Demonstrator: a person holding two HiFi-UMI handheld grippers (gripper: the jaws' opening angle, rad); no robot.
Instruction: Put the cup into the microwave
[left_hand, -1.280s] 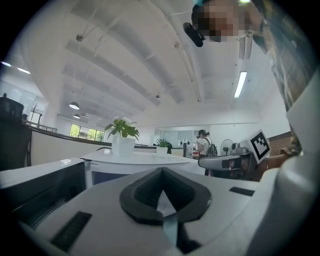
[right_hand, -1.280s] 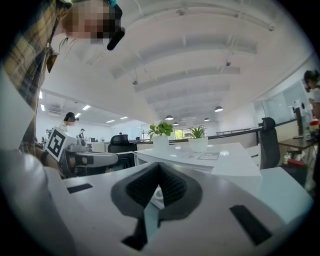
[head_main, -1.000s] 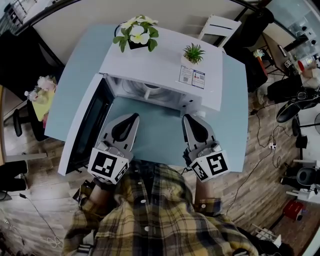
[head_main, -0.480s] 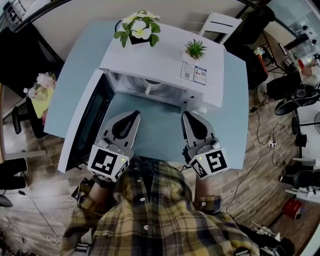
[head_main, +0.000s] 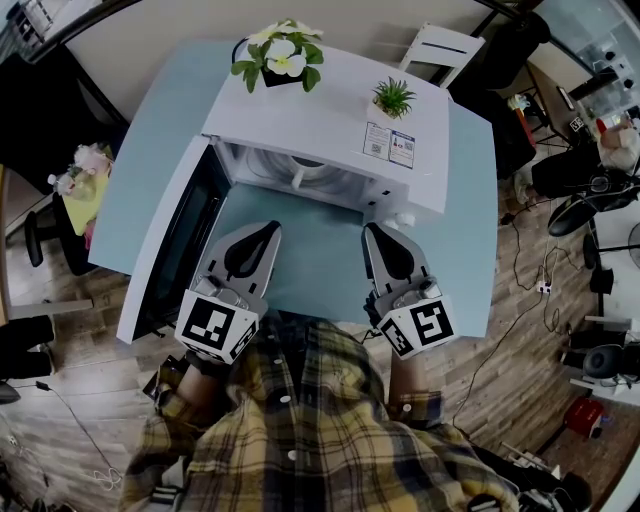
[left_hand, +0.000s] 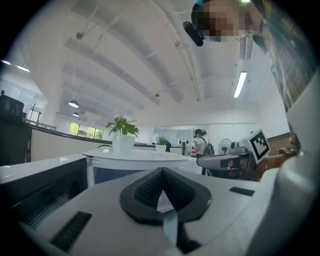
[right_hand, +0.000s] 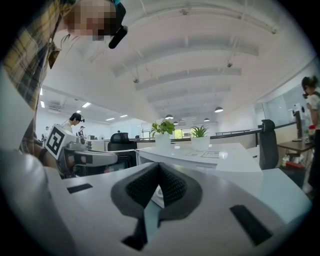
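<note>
The white microwave stands on the blue table with its door swung open to the left. A white cup sits inside the cavity, partly hidden by the microwave's top. My left gripper and right gripper hover side by side in front of the opening, both shut and with nothing in them. In the left gripper view the left gripper has its jaws together, pointing level at the microwave. The right gripper looks the same in the right gripper view.
Two potted plants stand on the microwave's top. A white chair is behind the table. A dark desk with flowers lies at the left. Cables and gear cover the floor at the right.
Neither gripper has moved; only the head view has shifted slightly.
</note>
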